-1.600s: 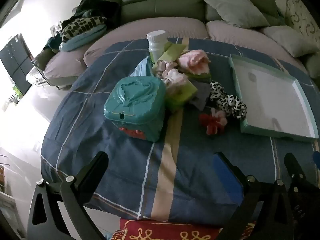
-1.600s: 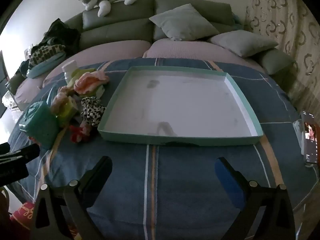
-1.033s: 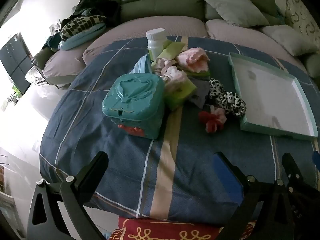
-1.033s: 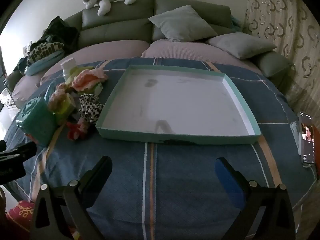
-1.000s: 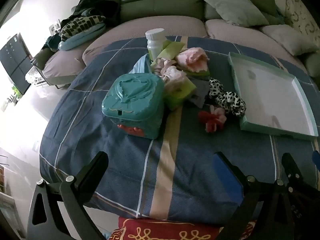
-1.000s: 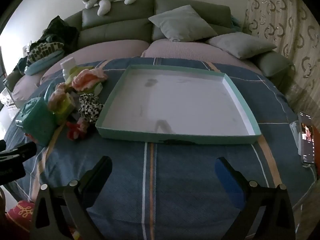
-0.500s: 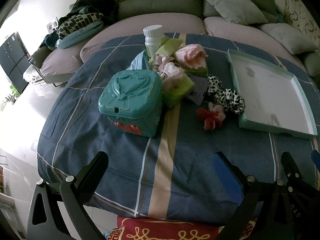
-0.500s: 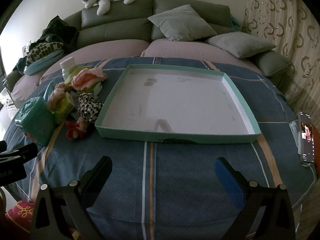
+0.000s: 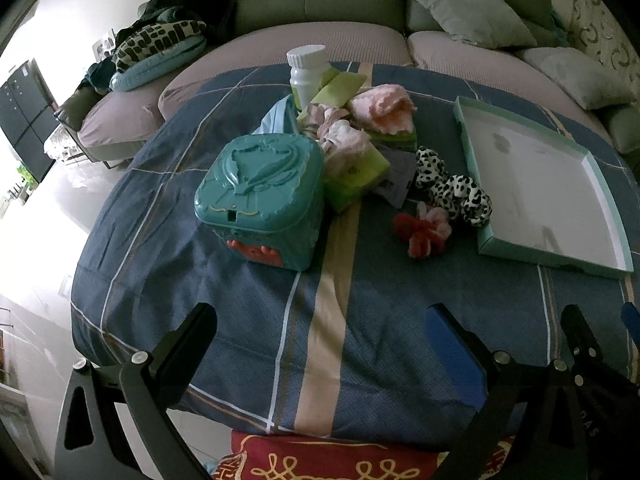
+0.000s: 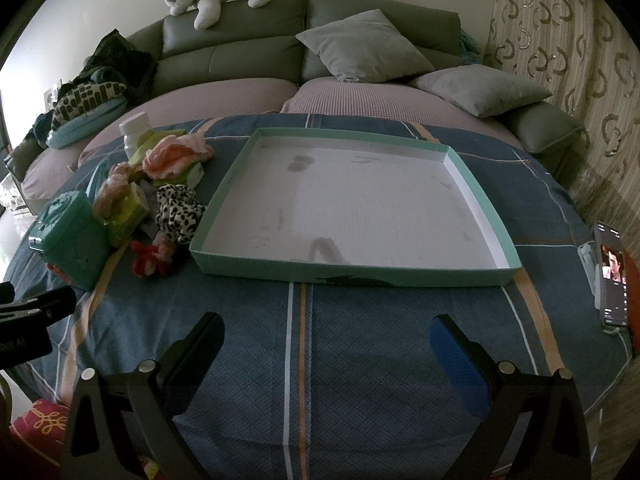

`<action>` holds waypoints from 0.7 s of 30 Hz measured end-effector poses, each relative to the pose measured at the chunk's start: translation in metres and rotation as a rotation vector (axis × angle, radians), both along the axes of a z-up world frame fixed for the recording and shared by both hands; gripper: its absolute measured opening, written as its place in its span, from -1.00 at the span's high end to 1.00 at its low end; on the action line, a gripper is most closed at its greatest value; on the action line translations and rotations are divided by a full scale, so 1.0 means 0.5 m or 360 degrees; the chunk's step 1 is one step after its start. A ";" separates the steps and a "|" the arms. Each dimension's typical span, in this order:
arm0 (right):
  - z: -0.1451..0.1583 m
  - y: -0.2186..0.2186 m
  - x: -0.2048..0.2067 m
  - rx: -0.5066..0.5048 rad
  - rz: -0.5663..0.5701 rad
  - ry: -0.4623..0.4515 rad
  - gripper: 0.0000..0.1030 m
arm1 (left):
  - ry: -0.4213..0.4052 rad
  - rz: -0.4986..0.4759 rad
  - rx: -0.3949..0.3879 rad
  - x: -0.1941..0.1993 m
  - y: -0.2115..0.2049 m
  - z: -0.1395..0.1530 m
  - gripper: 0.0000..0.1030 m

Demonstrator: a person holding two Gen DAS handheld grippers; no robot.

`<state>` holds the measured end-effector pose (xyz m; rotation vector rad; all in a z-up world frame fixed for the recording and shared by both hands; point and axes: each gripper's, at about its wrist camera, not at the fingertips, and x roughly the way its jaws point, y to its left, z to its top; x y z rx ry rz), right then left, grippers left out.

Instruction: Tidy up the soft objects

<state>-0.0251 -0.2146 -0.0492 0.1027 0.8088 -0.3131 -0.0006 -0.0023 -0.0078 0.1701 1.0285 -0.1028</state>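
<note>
- Starting the sort: left gripper [image 9: 320, 324] and right gripper [image 10: 326, 330] both hang wide open, nothing held, over the near edge of the blue plaid cloth [image 9: 248, 320].
- Soft items — leopard scrunchie [image 9: 452, 190], red scrunchie [image 9: 420, 228], pink cloth [image 9: 382, 108] — sit clustered just left of the bare teal tray [image 10: 496, 216].
- Likely best: take the red one first w/ left, pinch mid-bunch, lift clear of the tray wall.
- Avoid the teal box [image 9: 260, 196] & white bottle [image 9: 306, 74] — hard items.
- Sofa [image 10: 240, 48] behind; phone [image 10: 612, 272] at right.
</note>
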 end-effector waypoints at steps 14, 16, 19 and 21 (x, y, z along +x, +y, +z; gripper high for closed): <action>-0.002 0.001 -0.002 -0.0011 0.0001 0.0004 -1.00 | 0.0004 0.0002 -0.0003 -0.001 0.002 -0.002 -1.00; -0.001 0.002 -0.001 -0.0012 0.0000 0.0004 -1.00 | 0.0005 0.0003 -0.0003 0.000 0.002 -0.002 -1.00; -0.001 0.002 -0.001 -0.0009 -0.0001 0.0003 -1.00 | 0.0009 0.0002 -0.0001 -0.002 0.002 -0.005 -1.00; -0.002 0.001 -0.002 -0.0009 0.0000 0.0003 -1.00 | 0.0013 0.0003 0.0000 0.000 0.002 -0.007 -1.00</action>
